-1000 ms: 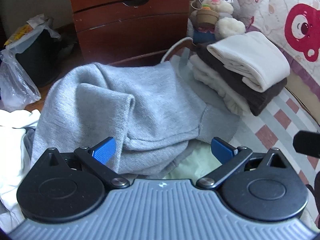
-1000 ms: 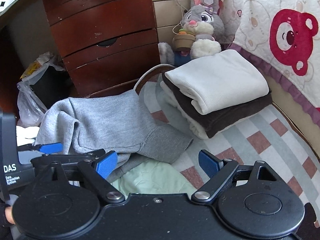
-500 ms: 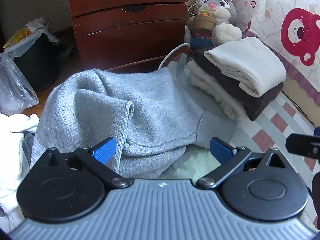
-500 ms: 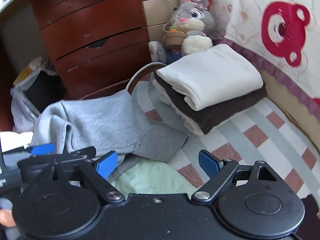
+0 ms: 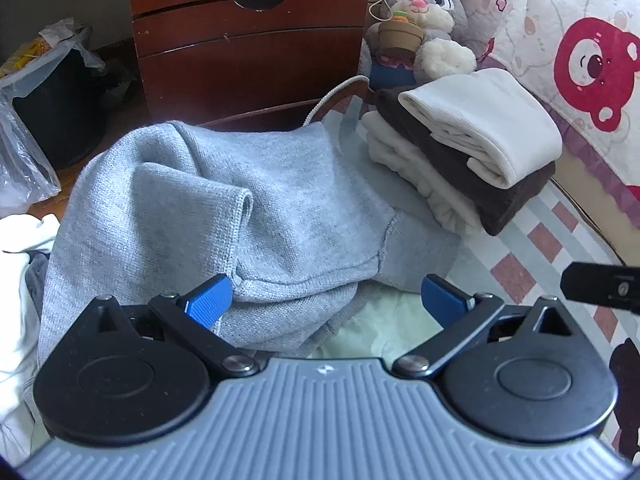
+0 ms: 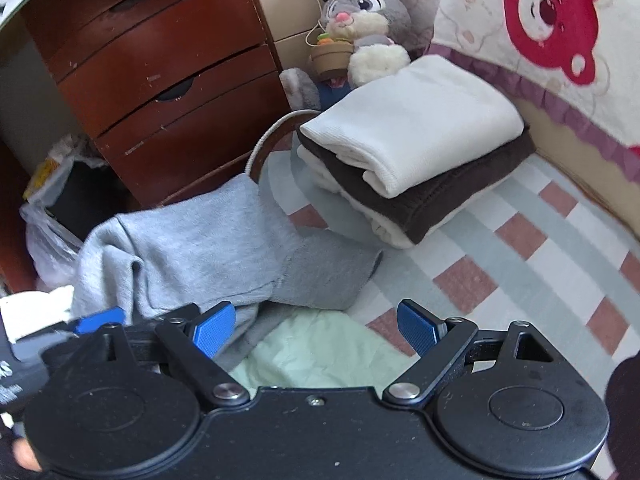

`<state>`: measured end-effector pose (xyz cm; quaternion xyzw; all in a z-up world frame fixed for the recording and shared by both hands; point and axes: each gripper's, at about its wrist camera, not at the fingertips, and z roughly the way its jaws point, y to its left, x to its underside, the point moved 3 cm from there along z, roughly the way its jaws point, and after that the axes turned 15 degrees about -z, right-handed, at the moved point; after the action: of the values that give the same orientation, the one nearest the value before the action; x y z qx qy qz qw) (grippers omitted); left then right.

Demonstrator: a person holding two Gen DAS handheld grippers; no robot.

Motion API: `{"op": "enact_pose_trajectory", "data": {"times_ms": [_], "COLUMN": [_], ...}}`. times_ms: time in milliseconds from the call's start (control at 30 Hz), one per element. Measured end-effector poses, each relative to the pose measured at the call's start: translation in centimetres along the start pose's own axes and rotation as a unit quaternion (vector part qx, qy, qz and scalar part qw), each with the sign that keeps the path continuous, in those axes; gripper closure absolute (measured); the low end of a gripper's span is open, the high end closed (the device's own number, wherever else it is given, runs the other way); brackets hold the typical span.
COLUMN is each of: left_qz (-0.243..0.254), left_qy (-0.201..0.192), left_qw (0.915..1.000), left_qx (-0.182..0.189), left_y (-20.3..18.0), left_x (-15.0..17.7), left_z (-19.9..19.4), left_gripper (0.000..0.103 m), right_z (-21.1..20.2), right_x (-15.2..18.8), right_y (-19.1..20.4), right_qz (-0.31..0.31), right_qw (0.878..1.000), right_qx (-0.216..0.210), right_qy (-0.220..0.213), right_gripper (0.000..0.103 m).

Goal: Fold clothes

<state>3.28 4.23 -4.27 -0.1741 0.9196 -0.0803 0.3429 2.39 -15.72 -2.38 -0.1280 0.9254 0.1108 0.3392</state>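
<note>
Both cameras nearer the folded stack [image 6: 412, 152], left gripper [image 5: 326, 298] spread over grey sweater [image 5: 248, 200] — right gripper [image 6: 314, 326] spread too.

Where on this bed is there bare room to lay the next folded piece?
The striped sheet lies bare between the folded stack, the grey sweater and the bear quilt. Left of that it is crowded: the sweater overlaps pale green cloth beside white clothes.
</note>
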Motion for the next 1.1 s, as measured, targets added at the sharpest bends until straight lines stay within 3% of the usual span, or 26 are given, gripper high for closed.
{"op": "enact_pose_trajectory", "data": {"times_ms": [600,733,833,967,1033,1100], "left_qz": [0.002,-0.014,-0.017,-0.020,-0.022,-0.032], "left_qy": [0.017,0.025,0.003,-0.034,-0.034,-0.030], "left_qw": [0.9999,0.9996,0.9998,0.9981,0.9972,0.9964], "left_qx": [0.000,0.009,-0.014,-0.047,-0.063,-0.073], "left_y": [0.2,0.8,1.6,3.0,3.6,4.4], "left_x": [0.4,0.2,0.0,-0.5,-0.6,-0.8], "left_z": [0.7,1.1,1.2,1.3,1.9,2.5], "left_gripper": [0.000,0.001,0.003,0.023,0.039,0.045], "right_z": [1.1,2.8,5.6,9.3,10.9,12.5], "right_x": [0.4,-0.4,-1.1,-1.3,-1.4,-1.5], "right_y": [0.5,-0.2,-0.4,-0.2,-0.8,-1.4], "right_qz": [0.008,0.073,0.091,0.074,0.095,0.118], "right_qw": [1.000,0.994,0.989,0.989,0.985,0.978], "right_qx": [-0.010,-0.079,-0.117,-0.126,-0.146,-0.169], "right_qy": [0.010,-0.006,-0.017,-0.006,0.012,0.035], "right_gripper": [0.012,0.012,0.012,0.012,0.012,0.015]}}
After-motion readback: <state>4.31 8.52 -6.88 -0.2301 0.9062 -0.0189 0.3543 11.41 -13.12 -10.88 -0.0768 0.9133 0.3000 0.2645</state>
